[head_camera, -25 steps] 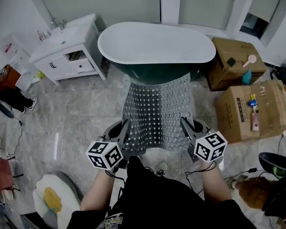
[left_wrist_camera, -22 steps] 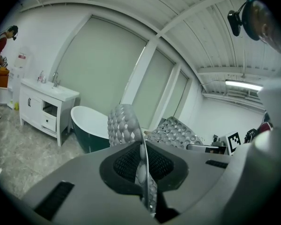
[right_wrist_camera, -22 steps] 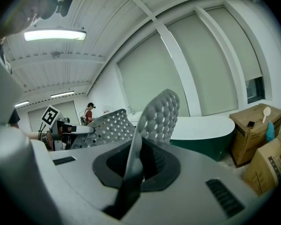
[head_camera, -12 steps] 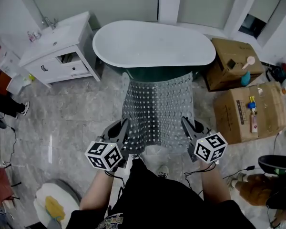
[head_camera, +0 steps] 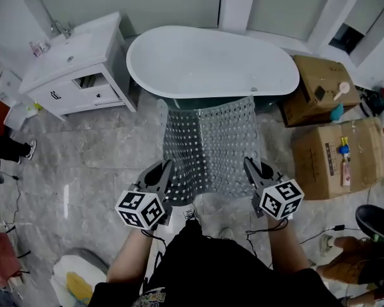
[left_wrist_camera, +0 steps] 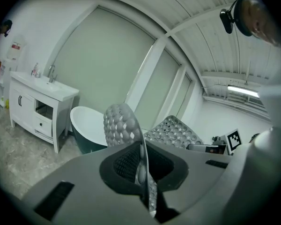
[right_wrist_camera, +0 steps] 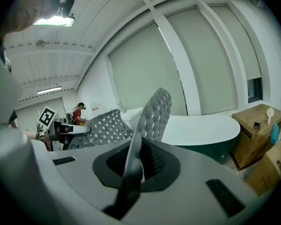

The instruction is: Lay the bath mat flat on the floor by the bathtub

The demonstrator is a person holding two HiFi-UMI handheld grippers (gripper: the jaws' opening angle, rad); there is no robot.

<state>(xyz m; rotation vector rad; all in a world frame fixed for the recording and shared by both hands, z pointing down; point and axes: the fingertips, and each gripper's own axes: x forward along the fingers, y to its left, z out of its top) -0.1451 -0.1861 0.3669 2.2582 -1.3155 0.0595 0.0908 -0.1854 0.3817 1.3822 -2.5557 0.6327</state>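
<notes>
Left tool point(head_camera: 162, 174) and right tool point(head_camera: 251, 170) each pinch a near corner of the bath mat point(head_camera: 210, 147), its thin edge clamped between the jaws. The mat, translucent and full of holes, is spread between them in front of the person, above the grey floor point(head_camera: 96, 152), and reaches toward the white bathtub point(head_camera: 211, 62). Its far edge seems to hang close to the tub's side, though whether they touch is unclear.
</notes>
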